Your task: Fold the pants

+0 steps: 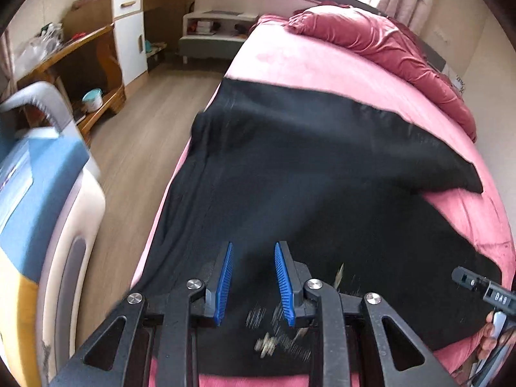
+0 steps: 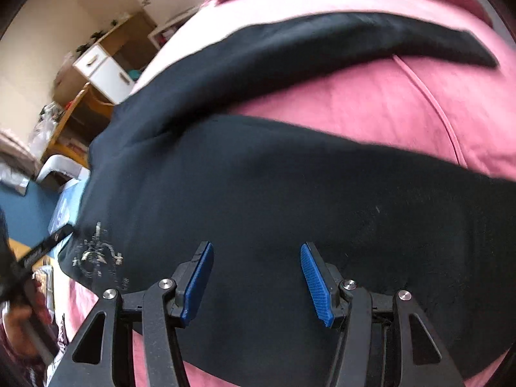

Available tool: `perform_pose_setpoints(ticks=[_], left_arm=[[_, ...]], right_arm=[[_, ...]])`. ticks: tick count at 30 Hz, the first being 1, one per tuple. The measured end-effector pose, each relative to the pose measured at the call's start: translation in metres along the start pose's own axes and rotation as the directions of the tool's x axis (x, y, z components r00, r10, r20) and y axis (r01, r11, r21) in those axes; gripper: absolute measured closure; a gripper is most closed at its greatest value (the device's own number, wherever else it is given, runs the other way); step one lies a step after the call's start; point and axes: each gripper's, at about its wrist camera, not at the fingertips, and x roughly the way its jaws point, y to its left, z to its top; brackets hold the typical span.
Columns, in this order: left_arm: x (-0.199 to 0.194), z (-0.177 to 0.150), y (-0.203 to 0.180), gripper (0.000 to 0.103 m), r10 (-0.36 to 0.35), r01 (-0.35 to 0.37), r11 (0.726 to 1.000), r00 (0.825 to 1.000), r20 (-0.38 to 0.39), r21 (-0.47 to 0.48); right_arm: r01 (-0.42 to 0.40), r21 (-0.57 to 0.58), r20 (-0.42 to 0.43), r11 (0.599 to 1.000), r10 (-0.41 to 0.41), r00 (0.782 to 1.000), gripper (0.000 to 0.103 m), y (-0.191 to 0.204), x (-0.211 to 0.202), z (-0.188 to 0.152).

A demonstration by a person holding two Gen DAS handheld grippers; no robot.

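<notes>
Black pants (image 1: 306, 161) lie spread on the pink bed sheet (image 1: 290, 61), with a white print (image 1: 274, 338) near the front end. The two legs part in a V, one leg (image 2: 322, 38) lying far across the bed and the other (image 2: 322, 193) nearer. My left gripper (image 1: 253, 246) hovers over the pants by the print, its blue pads apart and nothing between them. Wider open, my right gripper (image 2: 257, 245) hangs above the near leg with nothing in it. A hand (image 1: 493, 332) holds the right tool at the lower right of the left wrist view.
A crumpled dark pink duvet (image 1: 387, 42) is heaped at the head of the bed. Left of the bed is wood floor (image 1: 145, 122), with a wooden desk and white cabinet (image 1: 129, 32), a low stand (image 1: 213, 29) and a blue-and-white box (image 1: 38, 193) close by.
</notes>
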Motion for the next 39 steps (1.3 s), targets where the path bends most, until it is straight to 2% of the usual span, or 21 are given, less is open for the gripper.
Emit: perform_pose_setpoints(ticks=[7,14,18,23,27,28,35,37,39], left_arm=[[0.027,0.066,-0.008,0.070,-0.004,0.004,1.000,1.000,0.017,-0.014],[0.071,0.124,0.002,0.066,0.001,-0.002,0.995,1.000,-0.015,-0.102],[0.098,0.149,0.006,0.060,0.026,-0.030,0.992,0.999,-0.035,-0.120],[0.122,0.173,0.015,0.058,0.067,-0.074,0.983,0.997,-0.049,-0.169],[0.140,0.188,0.021,0.045,0.086,-0.094,0.976,0.995,-0.045,-0.196],[0.145,0.190,0.022,0.044,0.089,-0.097,0.975,0.995,-0.050,-0.198],[0.178,0.204,0.016,0.045,0.091,-0.100,0.981,0.994,-0.060,-0.167],[0.182,0.205,0.010,0.052,0.095,-0.100,0.987,0.994,-0.047,-0.126],[0.182,0.204,0.004,0.071,0.118,-0.119,0.990,0.993,-0.023,-0.073]], right_arm=[[0.002,-0.007,0.042,1.000,-0.002,0.999,0.046,0.007,0.003,0.038],[-0.008,-0.014,0.082,1.000,0.009,0.997,0.045,0.025,0.010,0.070],[-0.015,-0.006,0.096,1.000,0.015,0.995,0.044,0.031,0.021,0.090],[-0.019,-0.002,0.105,1.000,0.020,0.994,0.044,0.031,0.033,0.116],[-0.016,-0.002,0.110,1.000,0.016,0.994,0.043,0.030,0.039,0.133],[-0.012,-0.004,0.114,1.000,0.012,0.993,0.043,0.031,0.041,0.138],[0.022,0.027,0.154,0.999,-0.026,0.988,0.042,0.024,0.054,0.186],[0.044,0.038,0.168,0.998,-0.050,0.985,0.041,0.020,0.058,0.202],[0.076,0.053,0.174,0.996,-0.084,0.981,0.041,0.015,0.066,0.221]])
